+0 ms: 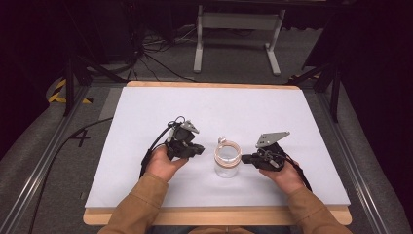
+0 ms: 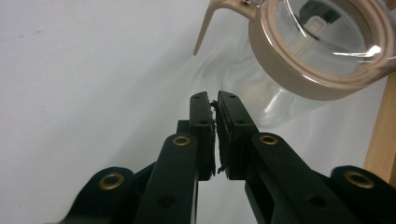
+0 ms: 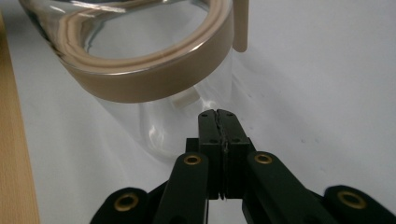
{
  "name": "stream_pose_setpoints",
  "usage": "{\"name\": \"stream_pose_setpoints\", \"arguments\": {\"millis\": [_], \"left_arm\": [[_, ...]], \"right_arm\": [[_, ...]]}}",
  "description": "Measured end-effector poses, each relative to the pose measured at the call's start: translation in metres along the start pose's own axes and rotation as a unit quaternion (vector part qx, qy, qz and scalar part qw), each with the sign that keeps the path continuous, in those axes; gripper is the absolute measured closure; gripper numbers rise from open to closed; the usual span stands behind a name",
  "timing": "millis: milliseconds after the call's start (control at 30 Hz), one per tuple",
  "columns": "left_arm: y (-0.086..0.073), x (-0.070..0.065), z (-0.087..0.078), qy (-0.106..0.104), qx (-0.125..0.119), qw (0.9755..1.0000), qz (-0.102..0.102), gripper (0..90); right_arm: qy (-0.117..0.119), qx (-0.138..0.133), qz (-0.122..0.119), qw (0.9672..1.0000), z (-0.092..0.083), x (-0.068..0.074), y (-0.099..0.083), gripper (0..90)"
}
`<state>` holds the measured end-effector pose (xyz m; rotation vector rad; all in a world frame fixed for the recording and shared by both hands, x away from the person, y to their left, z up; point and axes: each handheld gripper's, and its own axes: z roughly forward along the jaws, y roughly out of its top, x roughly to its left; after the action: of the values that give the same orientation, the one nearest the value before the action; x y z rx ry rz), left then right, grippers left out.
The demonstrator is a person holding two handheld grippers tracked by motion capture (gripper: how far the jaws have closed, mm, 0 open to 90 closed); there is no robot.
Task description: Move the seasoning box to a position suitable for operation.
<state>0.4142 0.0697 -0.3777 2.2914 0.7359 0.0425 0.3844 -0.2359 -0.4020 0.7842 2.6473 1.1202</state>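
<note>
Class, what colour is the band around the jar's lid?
Beige, on the jar lid's band; clearest in the right gripper view.

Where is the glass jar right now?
In the high view the glass jar stands upright on the white table, near its front edge, between the left gripper and the right gripper, untouched by either.

Glass jar (image 2: 322,46) rim cut off at both gripper views' top edges.

Grey carpet floor (image 1: 234,58), dark surroundings, a white-legged stand (image 1: 237,34) and loose cables (image 1: 156,46) behind.
</note>
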Motion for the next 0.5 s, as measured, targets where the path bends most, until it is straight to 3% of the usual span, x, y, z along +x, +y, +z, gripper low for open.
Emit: {"name": "stream_pose_setpoints", "arguments": {"millis": [433,500], "left_arm": [[0.005,0.001,0.000,-0.005,-0.008,0.9999,0.002,84.6],[0.006,0.001,-0.001,-0.004,-0.008,1.0000,0.000,84.6]], "right_arm": [[0.014,0.014,0.001,0.9998,-0.001,0.009,-0.005,89.5],[0.016,0.014,-0.010,0.9997,-0.001,0.012,-0.005,89.4]]}}
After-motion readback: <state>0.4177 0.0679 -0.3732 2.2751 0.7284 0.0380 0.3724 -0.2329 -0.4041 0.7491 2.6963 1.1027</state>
